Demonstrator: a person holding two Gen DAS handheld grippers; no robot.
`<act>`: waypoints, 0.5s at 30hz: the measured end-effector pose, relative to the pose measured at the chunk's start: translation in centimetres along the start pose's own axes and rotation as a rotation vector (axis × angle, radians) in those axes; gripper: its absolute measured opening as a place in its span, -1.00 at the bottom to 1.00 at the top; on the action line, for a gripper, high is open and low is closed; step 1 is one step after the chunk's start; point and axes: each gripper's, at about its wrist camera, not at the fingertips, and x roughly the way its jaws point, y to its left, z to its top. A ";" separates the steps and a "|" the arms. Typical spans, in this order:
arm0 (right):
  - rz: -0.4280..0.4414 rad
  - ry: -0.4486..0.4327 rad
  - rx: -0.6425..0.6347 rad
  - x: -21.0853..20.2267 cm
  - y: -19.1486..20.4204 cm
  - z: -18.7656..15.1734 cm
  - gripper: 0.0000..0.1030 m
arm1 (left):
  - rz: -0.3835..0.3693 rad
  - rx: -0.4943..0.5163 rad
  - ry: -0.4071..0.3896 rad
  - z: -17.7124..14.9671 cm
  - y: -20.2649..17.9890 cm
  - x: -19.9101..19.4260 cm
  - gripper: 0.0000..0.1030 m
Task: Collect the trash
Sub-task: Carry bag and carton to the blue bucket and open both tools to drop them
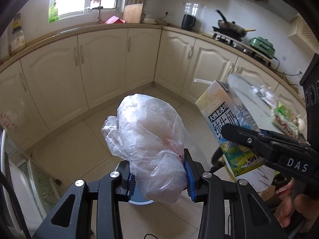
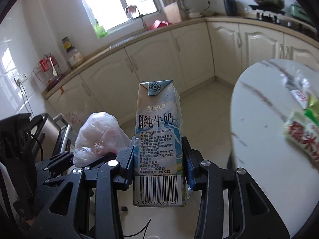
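While both grippers point steeply down over the tiled floor (image 1: 83, 139), we note that each carries one piece of trash. The left gripper (image 1: 159, 177) is clamped on a crumpled clear plastic bag (image 1: 149, 143), its blue pads (image 1: 189, 176) pressing the bag's lower part from either side; the bag bulges up above the fingers. The right gripper (image 2: 158, 159) is clamped on a milk carton (image 2: 158, 131), which stands upright between the fingers, barcode side facing the camera. In the left wrist view the right gripper (image 1: 237, 135) lies to the right of the left one, with the carton (image 1: 231, 119) tilted, a straw at its top, and a hand (image 1: 293, 209) on the grip below. In the right wrist view the bag (image 2: 99, 137) shows just left of the carton. The round white counter (image 2: 265, 159) to the right bears more wrappers (image 2: 303, 137). A blue, white-rimmed bin (image 1: 139, 199) lies beneath the bag, largely hidden.
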 end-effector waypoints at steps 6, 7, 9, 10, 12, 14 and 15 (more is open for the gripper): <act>-0.007 0.170 0.017 12.4 -1.3 -1.7 -0.24 | 0.019 -0.045 0.155 -0.1 4.1 7.9 -0.28; -0.008 0.189 0.025 14.4 -1.4 -1.9 -0.24 | 0.019 -0.049 0.182 0.2 4.6 9.3 -0.28; 0.014 0.233 0.051 17.9 -2.0 -2.2 -0.24 | 0.004 -0.066 0.229 0.2 6.3 12.0 -0.28; 0.020 0.252 0.063 19.4 -2.2 -2.3 -0.24 | 0.003 -0.070 0.246 0.5 7.0 13.2 -0.28; 0.031 0.277 0.072 22.2 -2.6 -2.6 -0.21 | 0.020 -0.065 0.272 0.6 7.6 15.3 -0.28; 0.033 0.299 0.076 24.4 -2.9 -2.6 -0.20 | 0.008 -0.077 0.293 1.3 8.6 17.1 -0.27; 0.047 0.305 0.085 25.4 -3.0 -2.6 -0.18 | 0.008 -0.083 0.300 1.6 9.0 18.0 -0.26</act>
